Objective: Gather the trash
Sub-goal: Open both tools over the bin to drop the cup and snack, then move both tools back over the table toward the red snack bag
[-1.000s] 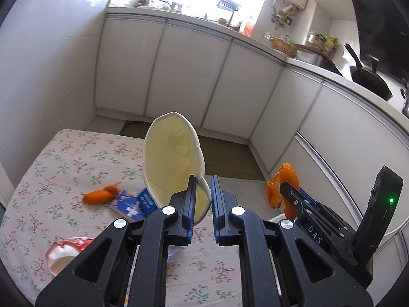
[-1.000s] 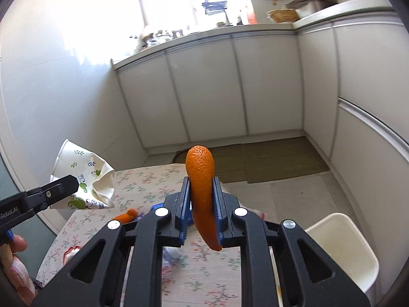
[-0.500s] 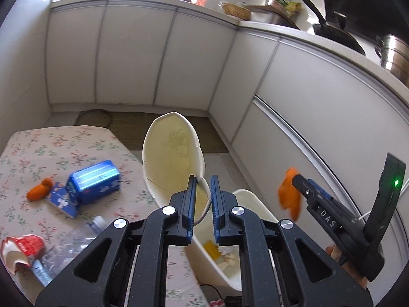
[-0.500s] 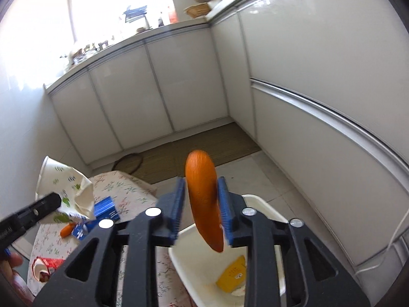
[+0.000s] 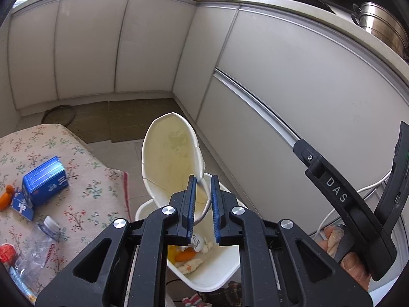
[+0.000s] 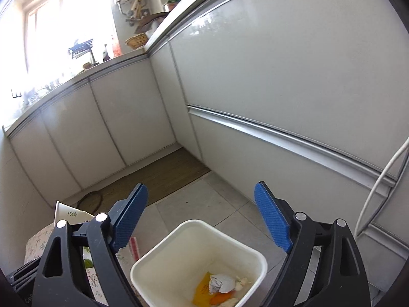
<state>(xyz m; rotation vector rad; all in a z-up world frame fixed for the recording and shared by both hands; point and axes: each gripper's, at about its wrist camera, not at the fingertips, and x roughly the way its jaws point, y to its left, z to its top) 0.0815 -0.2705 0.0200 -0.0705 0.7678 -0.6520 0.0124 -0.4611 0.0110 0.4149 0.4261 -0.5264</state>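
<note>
My left gripper (image 5: 203, 179) is shut on the rim of a crushed cream paper cup (image 5: 171, 163), which hangs over the white bin (image 5: 225, 278) on the floor. My right gripper (image 6: 202, 194) is above the same bin (image 6: 153, 261); its jaws are opening, with nothing between them. An orange peel (image 6: 219, 298) lies in the bin beside a crumpled paper ball (image 6: 221, 284) and a yellow wrapper (image 6: 203, 287). In the left wrist view one of the right gripper's fingers (image 5: 306, 157) shows at the right. The cup (image 6: 69, 213) shows at the left of the right wrist view.
A table with a floral cloth (image 5: 84, 199) stands left of the bin, bearing a blue carton (image 5: 43, 181), a clear plastic bottle (image 5: 38, 245), a small orange peel (image 5: 6, 199) and a red wrapper (image 5: 7, 254). White cabinets (image 6: 281, 89) close in behind and right. A white cable (image 6: 375, 192) hangs at the right.
Both grippers swung right from above the table to above the bin. The right gripper opened and the orange peel dropped into the bin. The left gripper kept hold of the cup.
</note>
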